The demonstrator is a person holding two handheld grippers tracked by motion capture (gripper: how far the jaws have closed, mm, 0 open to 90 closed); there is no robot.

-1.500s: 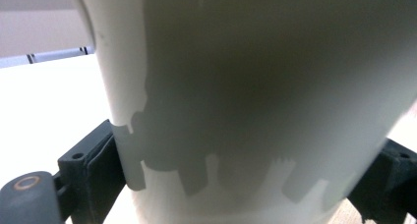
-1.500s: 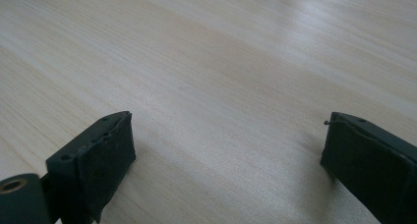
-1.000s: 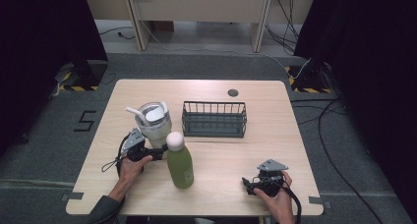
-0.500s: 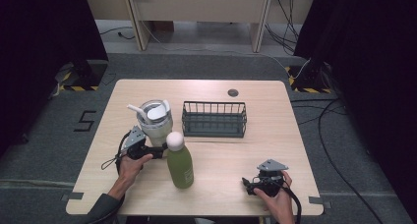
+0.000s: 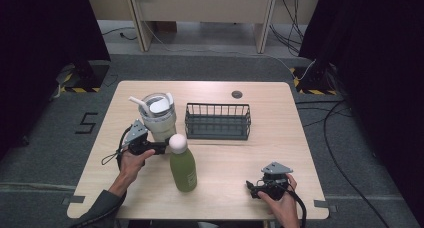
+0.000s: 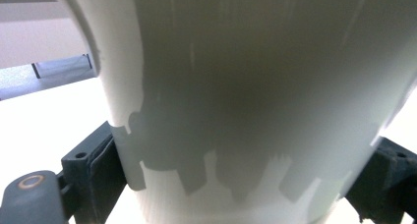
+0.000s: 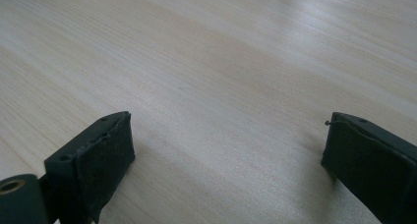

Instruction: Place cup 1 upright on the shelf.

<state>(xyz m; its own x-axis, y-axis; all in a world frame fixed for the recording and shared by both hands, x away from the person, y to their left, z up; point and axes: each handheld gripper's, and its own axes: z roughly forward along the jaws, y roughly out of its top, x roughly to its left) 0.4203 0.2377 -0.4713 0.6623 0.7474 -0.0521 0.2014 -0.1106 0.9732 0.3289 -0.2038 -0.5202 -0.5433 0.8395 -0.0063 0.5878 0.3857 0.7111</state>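
Note:
A pale tumbler (image 5: 159,119) with a lid and a white straw hangs just above the left half of the wooden table (image 5: 280,153). My left gripper (image 5: 156,144) is shut on its lower body. In the left gripper view the tumbler (image 6: 246,86) sits between the two pads (image 6: 105,170), which press on both sides. A green bottle (image 5: 183,165) with a white cap stands upright just right of that hand. My right gripper (image 5: 254,188) rests near the front right edge, jaws pointing left. In its own view the right gripper (image 7: 226,150) stands open over bare wood.
A black wire basket (image 5: 218,120) sits at the table's middle, right beside the tumbler. A small dark round mark (image 5: 236,94) lies behind it near the far edge. Cables trail on the floor to the right.
The left gripper has lifted the tumbler a little off the table. The right hand has kept still.

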